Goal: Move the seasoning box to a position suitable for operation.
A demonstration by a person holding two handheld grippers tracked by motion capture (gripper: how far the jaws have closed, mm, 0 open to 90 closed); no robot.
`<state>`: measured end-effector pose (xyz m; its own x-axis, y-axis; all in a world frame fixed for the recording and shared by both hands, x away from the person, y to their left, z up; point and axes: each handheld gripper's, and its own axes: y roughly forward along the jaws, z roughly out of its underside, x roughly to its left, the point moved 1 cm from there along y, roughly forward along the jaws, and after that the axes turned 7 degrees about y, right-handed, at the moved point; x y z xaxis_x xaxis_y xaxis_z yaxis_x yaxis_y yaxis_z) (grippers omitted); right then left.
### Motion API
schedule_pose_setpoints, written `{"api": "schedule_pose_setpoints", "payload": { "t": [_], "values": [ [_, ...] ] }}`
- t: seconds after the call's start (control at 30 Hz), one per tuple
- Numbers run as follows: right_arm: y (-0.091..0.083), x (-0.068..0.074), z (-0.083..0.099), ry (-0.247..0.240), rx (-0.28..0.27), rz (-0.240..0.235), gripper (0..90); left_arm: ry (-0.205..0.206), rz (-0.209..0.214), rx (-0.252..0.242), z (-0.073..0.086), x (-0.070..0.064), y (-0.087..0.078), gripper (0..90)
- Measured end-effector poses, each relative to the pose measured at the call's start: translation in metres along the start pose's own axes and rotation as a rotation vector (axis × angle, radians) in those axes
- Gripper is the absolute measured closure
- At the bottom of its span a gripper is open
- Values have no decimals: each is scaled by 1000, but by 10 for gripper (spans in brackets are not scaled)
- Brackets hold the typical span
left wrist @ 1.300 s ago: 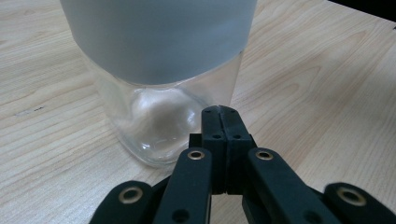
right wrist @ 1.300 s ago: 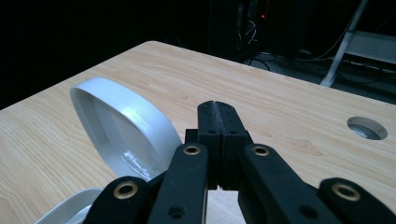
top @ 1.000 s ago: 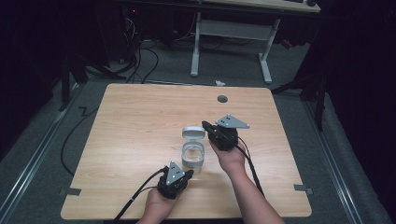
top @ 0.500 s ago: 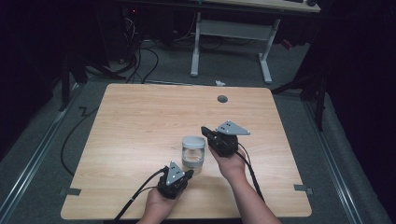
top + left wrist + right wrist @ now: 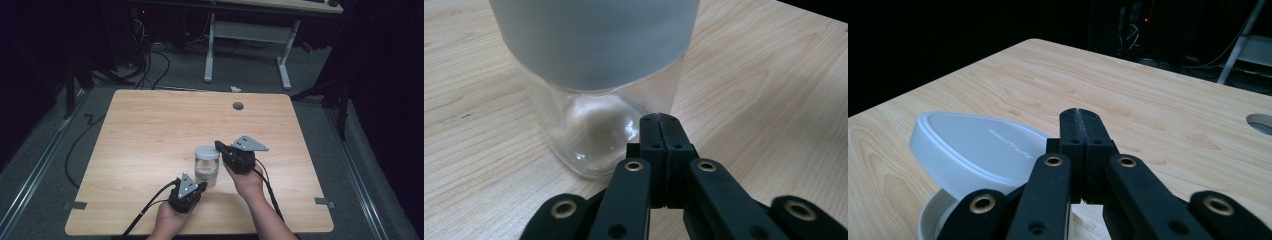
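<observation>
A clear glass jar (image 5: 206, 170) stands near the table's front middle, with a pale grey lid (image 5: 206, 152) on top. In the left gripper view the jar (image 5: 594, 135) fills the space just beyond my left gripper (image 5: 659, 119), whose jaws are shut and empty, close to its lower wall. My right gripper (image 5: 1081, 114) is shut too, level with the lid (image 5: 973, 150), which sits tilted over the jar's rim against the jaws' left side. From above, the left gripper (image 5: 201, 186) is in front of the jar and the right gripper (image 5: 218, 145) is at its right.
The wooden table (image 5: 150, 125) has a round cable hole (image 5: 238, 106) near its far edge. Behind it stand a white-legged desk (image 5: 247, 30) and floor cables (image 5: 150, 55). Dark surroundings lie on both sides.
The lid, held higher a second ago, has come down onto the jar. My right gripper moved with it, toward the person. The left gripper stayed put.
</observation>
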<state>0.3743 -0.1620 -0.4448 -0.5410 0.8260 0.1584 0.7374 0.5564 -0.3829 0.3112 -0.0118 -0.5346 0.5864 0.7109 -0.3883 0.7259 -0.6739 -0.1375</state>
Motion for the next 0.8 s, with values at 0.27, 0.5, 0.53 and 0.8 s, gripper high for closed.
{"api": "schedule_pose_setpoints", "payload": {
  "t": [0.27, 0.5, 0.53, 0.8],
  "values": [
    [-7, 7, 9, -11, 1, -10, 900, 1, 1, 1, 0, 0, 0, 900],
    [-18, 11, 20, -20, -9, -16, 900, -6, 5, -5, -1, 0, -1, 894],
    [-20, 11, 20, -23, -12, -15, 900, -13, 6, -1, -1, 0, -2, 894],
    [-46, -4, 37, -14, -5, 32, 900, -2, -5, -10, -18, 10, -24, 894]
  ]
}}
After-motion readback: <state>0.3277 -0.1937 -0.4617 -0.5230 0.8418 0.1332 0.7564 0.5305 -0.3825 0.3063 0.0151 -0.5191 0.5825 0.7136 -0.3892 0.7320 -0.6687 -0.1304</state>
